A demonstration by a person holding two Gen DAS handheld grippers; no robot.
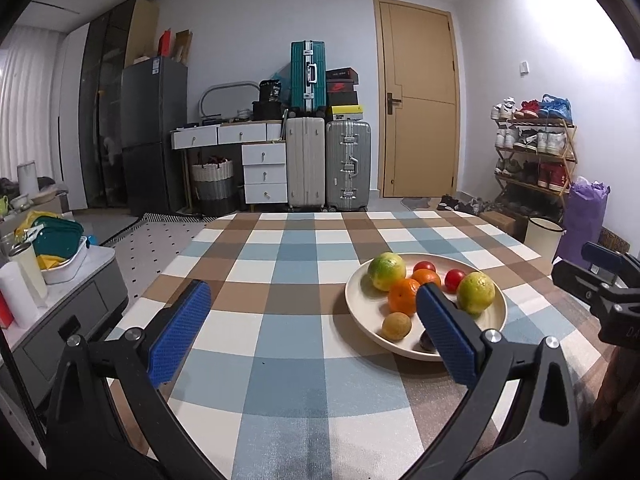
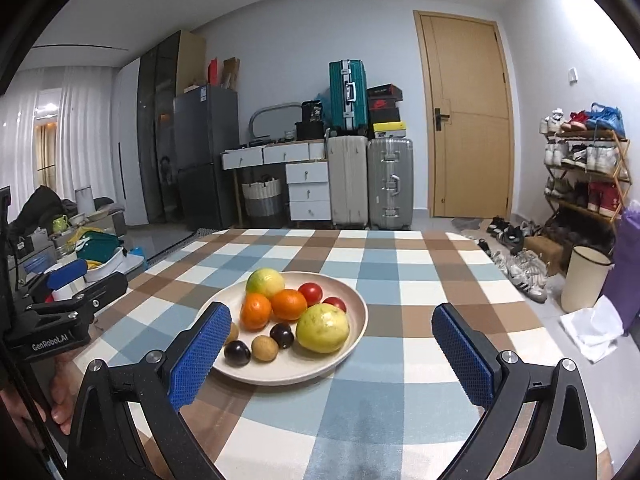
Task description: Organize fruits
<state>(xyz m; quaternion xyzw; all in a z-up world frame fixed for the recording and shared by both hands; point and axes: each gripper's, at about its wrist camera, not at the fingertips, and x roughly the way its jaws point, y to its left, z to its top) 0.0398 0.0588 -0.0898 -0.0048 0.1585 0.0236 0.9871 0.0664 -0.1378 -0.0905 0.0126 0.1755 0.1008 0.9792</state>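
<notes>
A cream plate (image 2: pixel 356 320) on the checked tablecloth holds fruit: two yellow-green citrus (image 2: pixel 323 327), two oranges (image 2: pixel 289 304), two red tomatoes (image 2: pixel 310 293), dark plums (image 2: pixel 282 335) and small brown fruits (image 2: pixel 265 348). The plate also shows in the left wrist view (image 1: pixel 360 312). My left gripper (image 1: pixel 310 316) is open and empty, left of the plate. My right gripper (image 2: pixel 330 332) is open and empty, with the plate's near part between its fingers at a distance; its left finger (image 2: pixel 200 354) overlaps the plate's left rim.
The checked tablecloth (image 2: pixel 420 280) covers the table. A low cabinet with bottles and a tray (image 1: pixel 60 264) stands to the left. A bin (image 2: pixel 584 276), shoes and a shoe rack (image 2: pixel 588 176) stand to the right. Suitcases and drawers line the far wall.
</notes>
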